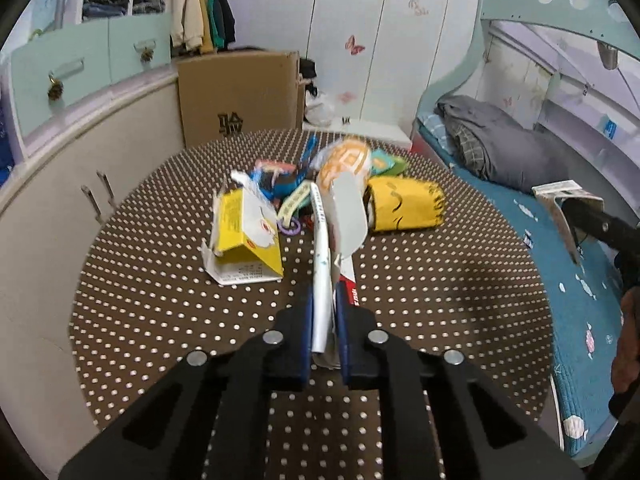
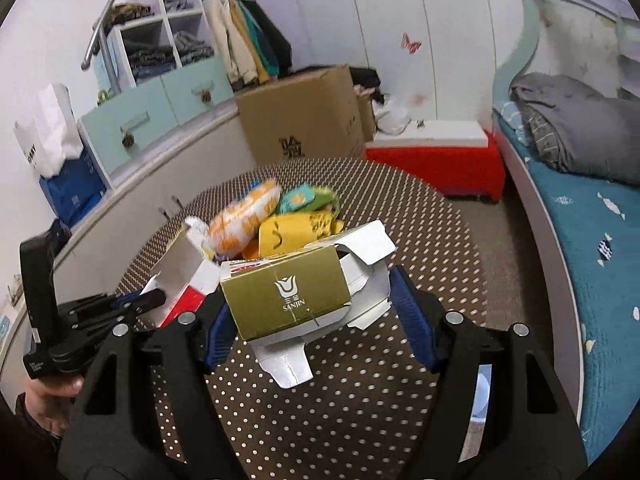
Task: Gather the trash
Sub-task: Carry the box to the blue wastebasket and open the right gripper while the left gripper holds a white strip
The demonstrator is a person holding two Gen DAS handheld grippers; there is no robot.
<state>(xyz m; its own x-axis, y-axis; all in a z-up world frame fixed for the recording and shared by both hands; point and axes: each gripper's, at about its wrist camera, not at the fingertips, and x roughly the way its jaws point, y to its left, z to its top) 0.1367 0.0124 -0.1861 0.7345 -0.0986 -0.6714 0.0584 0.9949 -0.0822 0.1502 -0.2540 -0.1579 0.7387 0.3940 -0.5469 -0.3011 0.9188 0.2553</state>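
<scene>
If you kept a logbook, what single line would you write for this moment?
left gripper: shut on flattened white carton | right gripper: holding gold Sanjin box | trash pile: on polka-dot table

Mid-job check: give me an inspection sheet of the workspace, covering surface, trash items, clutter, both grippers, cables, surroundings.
Surface: round brown polka-dot table.
Job's things: trash pile at the centre; yellow carton nearer.
Clutter: nothing seen beyond the trash.
Grippers: left gripper shut on flattened white carton; right gripper around gold box, lifted off the table.
Cables: nothing seen.
Surroundings: cardboard box, bed, wardrobe.
</scene>
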